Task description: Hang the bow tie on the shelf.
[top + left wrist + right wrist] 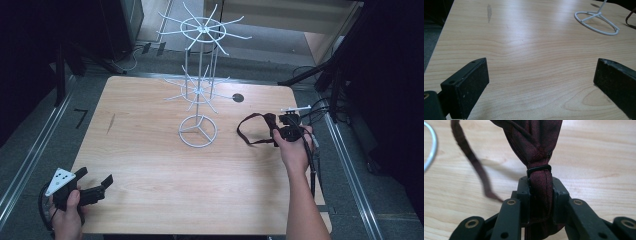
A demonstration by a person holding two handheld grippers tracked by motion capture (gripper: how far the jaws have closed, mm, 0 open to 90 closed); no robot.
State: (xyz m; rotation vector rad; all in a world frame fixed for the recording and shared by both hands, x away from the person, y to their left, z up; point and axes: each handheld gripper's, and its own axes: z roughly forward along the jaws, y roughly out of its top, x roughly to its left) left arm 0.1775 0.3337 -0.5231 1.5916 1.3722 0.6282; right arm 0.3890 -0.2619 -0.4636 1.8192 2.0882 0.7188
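Already gripping the dark red strap in the right gripper.
Still unhung, white wire rack well ahead-left; left gripper spread wide, empty.

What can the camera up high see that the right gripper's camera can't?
The high view alone takes in the whole tall white wire rack with spoke-like hooks, the left gripper held open at the near left corner, and the person's right hand.

The right gripper view alone gives the close-up: the small black slider buckle cinching the dark red fabric strap, and that strap pinched between the right gripper's closed jaws.

Both share the light wooden table, the strap's loose loop lying on it, and a bit of the rack's round wire base.
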